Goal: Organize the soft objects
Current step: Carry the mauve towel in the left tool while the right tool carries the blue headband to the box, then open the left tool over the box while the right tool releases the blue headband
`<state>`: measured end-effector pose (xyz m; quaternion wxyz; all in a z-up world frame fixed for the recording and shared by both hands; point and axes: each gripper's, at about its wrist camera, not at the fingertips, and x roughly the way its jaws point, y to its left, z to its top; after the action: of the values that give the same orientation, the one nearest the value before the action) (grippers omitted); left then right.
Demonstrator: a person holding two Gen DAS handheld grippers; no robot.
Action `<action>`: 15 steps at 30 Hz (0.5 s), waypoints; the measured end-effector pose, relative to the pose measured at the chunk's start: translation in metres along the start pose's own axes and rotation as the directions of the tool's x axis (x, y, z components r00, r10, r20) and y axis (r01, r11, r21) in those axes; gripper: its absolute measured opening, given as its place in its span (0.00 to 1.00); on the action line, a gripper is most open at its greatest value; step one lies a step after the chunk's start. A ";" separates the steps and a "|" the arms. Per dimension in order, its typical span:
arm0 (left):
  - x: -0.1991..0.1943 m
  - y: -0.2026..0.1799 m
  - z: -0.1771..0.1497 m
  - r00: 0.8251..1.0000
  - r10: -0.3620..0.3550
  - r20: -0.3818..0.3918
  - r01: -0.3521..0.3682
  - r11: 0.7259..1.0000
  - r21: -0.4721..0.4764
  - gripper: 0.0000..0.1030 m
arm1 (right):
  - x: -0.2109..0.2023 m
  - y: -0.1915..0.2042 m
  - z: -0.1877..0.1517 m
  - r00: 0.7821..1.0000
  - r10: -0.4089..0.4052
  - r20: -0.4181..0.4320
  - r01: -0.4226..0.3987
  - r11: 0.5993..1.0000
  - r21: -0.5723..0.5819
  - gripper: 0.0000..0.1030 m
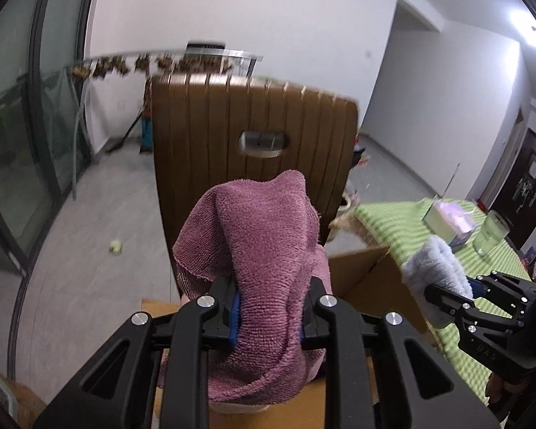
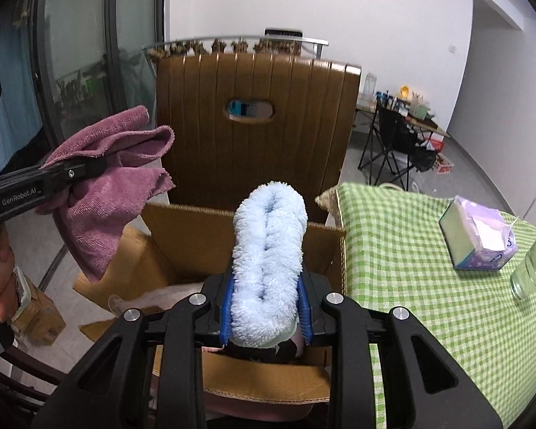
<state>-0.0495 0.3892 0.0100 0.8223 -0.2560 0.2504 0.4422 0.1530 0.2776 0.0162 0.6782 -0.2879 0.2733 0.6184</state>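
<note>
Two soft items are being carried at once, each above the open cardboard box (image 2: 182, 243) that is sitting beside the worktop (image 2: 411, 250) and in front of a brown chair back (image 2: 257, 125). The left tool (image 1: 271, 307) is clamped on a purple towel (image 1: 264, 250), which is bunching up between the blue pads and draping over and below them. The right tool (image 2: 266, 309) is clamped on a fluffy light-blue cloth (image 2: 268, 246), folded lengthwise and standing up out of the jaws.

Judged step: lowering both pieces into the box. To do this well, each tool should be travelling fully inside the flaps before its jaws are parting, so the fabric is dropping onto the contents rather than hanging over a wall. The towel's loose tail is the likelier part to be snagging on a flap; releasing one item at a time would be keeping the two tools from crowding each other over the opening.

The right wrist view is showing the box interior, with something pale already lying inside, the hand (image 2: 0, 286) gripping the left tool's handle, and the towel hanging well to the left of the box's centre, partly over its left flap. It is also showing a tissue pack (image 2: 482, 239) and a glass (image 2: 532, 268) on the checked cloth. The left wrist view is largely blocked by the towel; it is giving only a box corner, but it is showing the right tool from the side, with the blue cloth held near the worktop edge.
</note>
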 end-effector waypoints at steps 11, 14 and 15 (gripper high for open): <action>0.097 0.006 -0.044 0.909 0.045 -0.415 -0.049 0.999 0.001 0.20 | 0.089 0.010 -0.023 0.933 0.049 -0.356 -0.055 0.998 -0.008 0.29; 0.106 0.003 -0.050 0.897 0.039 -0.441 -0.041 0.999 0.005 0.20 | 0.102 0.010 -0.026 0.918 0.051 -0.393 -0.056 0.998 0.001 0.29; 0.109 0.002 -0.051 0.894 0.035 -0.448 -0.035 0.999 0.009 0.25 | 0.106 0.012 -0.028 0.914 0.048 -0.403 -0.054 0.999 -0.005 0.29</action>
<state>-0.0081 0.4228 -0.0978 0.7346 -0.3460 0.4376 0.3863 0.1496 0.3304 -0.0811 0.5890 -0.4071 0.4095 0.5655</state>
